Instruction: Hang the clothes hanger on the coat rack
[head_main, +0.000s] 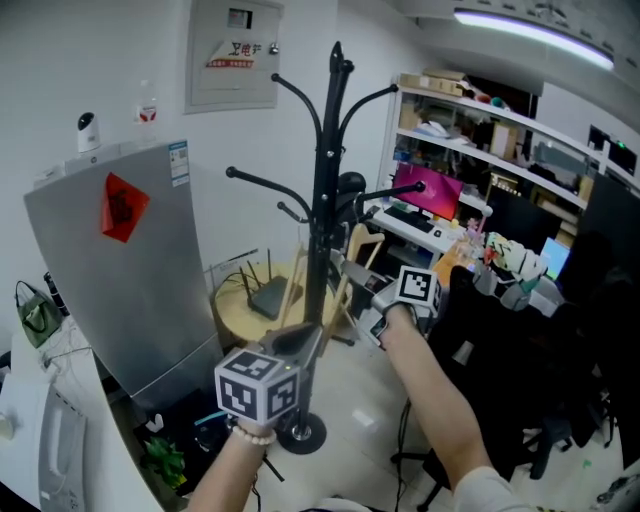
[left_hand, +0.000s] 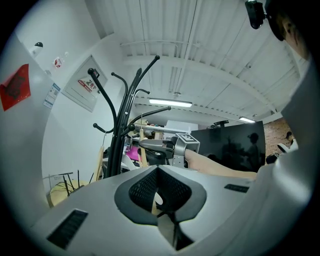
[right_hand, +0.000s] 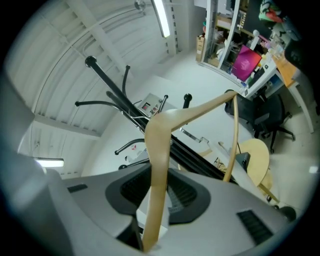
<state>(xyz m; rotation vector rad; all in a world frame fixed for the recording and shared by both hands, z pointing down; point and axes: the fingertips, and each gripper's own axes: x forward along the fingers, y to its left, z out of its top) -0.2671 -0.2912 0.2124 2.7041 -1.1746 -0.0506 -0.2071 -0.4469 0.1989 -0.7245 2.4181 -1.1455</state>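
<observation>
Left claw (head_main: 297, 342), nearest, jaws together and empty, idles beside the coat rack (head_main: 326, 190) pole. Right claw (right_hand: 158, 200) clamps the wooden hanger (right_hand: 159, 150) by one arm, close to the rack, likely leaving its top free for a prong.

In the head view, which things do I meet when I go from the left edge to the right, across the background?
green bag → red sticker → coat rack → pink monitor screen

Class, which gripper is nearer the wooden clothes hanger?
Right. The right gripper clamps the hanger by one arm; the left gripper sits apart, lower left in the head view.
</observation>
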